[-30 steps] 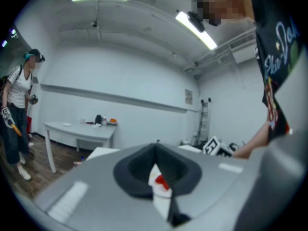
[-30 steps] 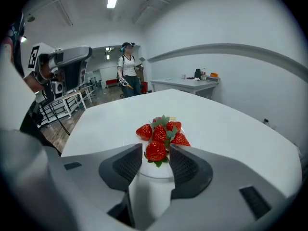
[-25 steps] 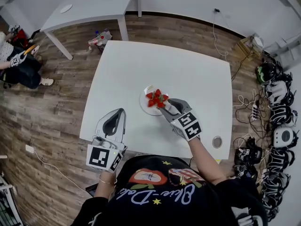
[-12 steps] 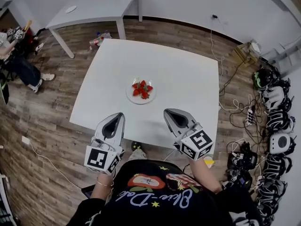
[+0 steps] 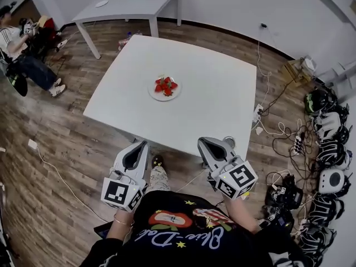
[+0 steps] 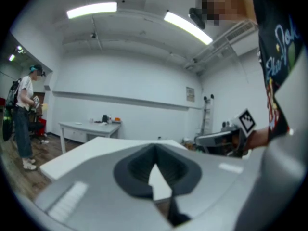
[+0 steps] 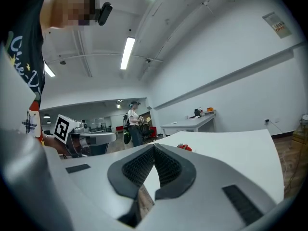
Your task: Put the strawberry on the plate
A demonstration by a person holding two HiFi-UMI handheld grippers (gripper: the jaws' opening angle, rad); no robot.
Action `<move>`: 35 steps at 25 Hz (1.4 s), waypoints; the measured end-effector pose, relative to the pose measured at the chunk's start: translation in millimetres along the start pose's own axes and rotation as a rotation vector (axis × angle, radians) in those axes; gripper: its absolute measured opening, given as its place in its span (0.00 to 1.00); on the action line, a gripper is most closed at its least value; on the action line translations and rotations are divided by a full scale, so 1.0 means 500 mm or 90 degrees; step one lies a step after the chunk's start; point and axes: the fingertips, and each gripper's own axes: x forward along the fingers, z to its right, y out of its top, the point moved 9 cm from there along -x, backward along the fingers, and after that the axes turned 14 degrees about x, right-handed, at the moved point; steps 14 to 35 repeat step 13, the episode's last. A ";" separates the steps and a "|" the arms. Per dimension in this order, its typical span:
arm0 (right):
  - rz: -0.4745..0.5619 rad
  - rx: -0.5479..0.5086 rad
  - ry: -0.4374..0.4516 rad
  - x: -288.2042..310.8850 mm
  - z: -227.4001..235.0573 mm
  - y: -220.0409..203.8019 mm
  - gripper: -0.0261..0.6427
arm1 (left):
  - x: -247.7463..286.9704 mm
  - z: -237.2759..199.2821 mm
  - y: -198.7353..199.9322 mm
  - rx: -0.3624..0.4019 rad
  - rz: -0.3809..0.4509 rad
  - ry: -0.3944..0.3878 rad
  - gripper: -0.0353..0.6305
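Showing strawberries heaped on the plate, both tongs closed and empty.
Red strawberries (image 5: 166, 85) with green leaves lie piled on the small white plate (image 5: 154, 95) in the middle of the white square surface (image 5: 214, 102); their number is too small to tell. Left tongs (image 5: 141, 144) and right tongs (image 5: 204, 142) hover by its near edge, well apart from the plate, jaws together on nothing. Around it are a wood floor (image 5: 72, 143), a second table (image 5: 133, 4), headsets (image 5: 334, 149) and a seated person (image 5: 25, 60).
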 end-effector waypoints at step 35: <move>-0.018 -0.016 0.034 -0.053 -0.044 -0.012 0.06 | -0.098 0.055 0.024 0.012 -0.005 0.034 0.05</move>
